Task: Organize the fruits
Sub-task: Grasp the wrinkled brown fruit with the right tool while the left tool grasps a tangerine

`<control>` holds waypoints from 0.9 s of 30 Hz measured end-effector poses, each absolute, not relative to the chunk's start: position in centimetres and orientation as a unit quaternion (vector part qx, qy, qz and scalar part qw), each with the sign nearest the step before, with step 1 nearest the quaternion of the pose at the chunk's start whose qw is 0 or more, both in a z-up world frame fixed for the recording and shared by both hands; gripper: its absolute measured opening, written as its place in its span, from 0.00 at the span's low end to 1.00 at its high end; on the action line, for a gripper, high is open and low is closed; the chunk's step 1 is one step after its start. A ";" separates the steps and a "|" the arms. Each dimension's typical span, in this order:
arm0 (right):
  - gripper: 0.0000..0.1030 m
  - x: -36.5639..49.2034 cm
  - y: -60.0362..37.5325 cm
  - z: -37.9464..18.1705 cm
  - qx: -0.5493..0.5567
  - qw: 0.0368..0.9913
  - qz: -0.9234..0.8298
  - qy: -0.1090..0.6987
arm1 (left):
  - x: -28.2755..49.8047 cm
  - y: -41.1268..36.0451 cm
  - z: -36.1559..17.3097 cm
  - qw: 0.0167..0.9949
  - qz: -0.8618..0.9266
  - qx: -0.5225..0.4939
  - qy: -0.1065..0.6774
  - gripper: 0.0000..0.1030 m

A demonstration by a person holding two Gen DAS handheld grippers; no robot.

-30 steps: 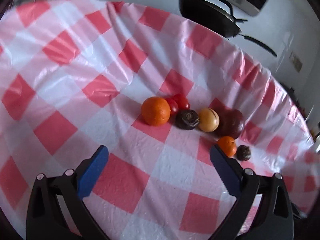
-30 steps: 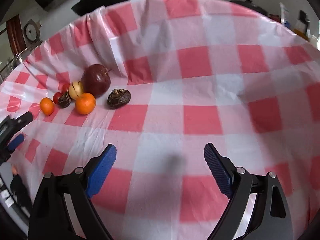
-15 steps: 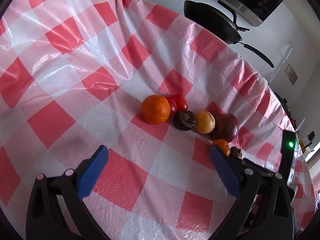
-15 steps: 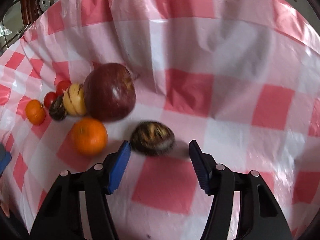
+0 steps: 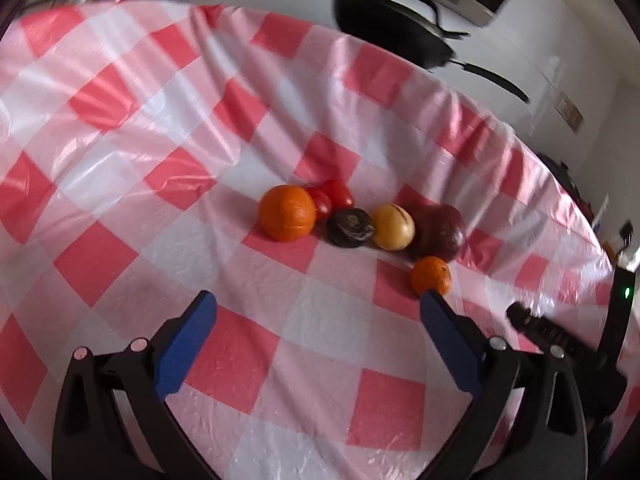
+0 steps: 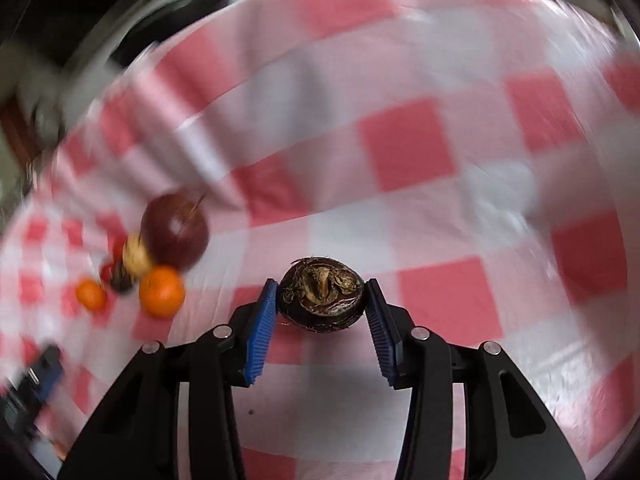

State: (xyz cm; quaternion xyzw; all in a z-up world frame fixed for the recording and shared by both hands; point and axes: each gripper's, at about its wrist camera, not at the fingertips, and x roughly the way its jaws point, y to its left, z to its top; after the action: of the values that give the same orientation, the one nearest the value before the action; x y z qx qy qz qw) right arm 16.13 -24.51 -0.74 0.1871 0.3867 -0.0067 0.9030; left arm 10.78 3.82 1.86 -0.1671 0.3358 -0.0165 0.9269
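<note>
Right tongs (image 6: 321, 305) pinched a dark brown fruit (image 6: 321, 300), blue pads (image 6: 262, 330) pressed on its left and right sides. Whether the fruit sat on the cloth (image 6: 440, 184) or just above it was not clear. Right view was blurred by motion.

Left of it in that view sat the cluster: a dark red apple (image 6: 175, 237), a yellow fruit (image 6: 136, 258) touching the apple, an orange (image 6: 162, 290) just near of the apple, a small orange (image 6: 91, 294) further left, a dark fruit (image 6: 121, 280) and red tomatoes between them, too blurred to separate.

Left tongs (image 5: 318, 308) were spread wide, holding nothing, over the checked cloth near of the cluster. In the left view the row ran left to right: big orange (image 5: 286, 217), two tomatoes (image 5: 338, 194) behind it, dark fruit (image 5: 351, 227), yellow fruit (image 5: 393, 226), apple (image 5: 440, 231). A small orange (image 5: 431, 275) lay just near of the apple, right beside the right pad (image 5: 448, 344) tip. A black pan (image 5: 390, 30) hung past the desk's far edge. The right tool's black body showed at the far right edge.
</note>
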 end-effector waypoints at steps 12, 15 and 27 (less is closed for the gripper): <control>0.43 16.4 -26.5 -1.4 0.258 0.893 0.003 0.370 | 16.4 -6.3 1.9 0.918 -0.073 -0.068 0.384 0.78; 0.43 16.5 -26.4 -1.4 0.257 0.892 0.008 0.372 | 19.0 -7.8 0.9 0.907 -0.062 -0.055 0.413 0.72; 0.43 16.7 -25.9 -1.4 0.260 0.891 0.024 0.371 | 18.2 -8.5 0.8 0.900 -0.062 -0.005 0.432 0.40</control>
State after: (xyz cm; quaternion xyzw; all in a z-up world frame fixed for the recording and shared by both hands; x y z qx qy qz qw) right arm 16.72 -25.92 -1.38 0.2603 0.3715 0.0244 0.8909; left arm 18.22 -8.46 0.77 -0.0047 0.4323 -0.0617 0.8996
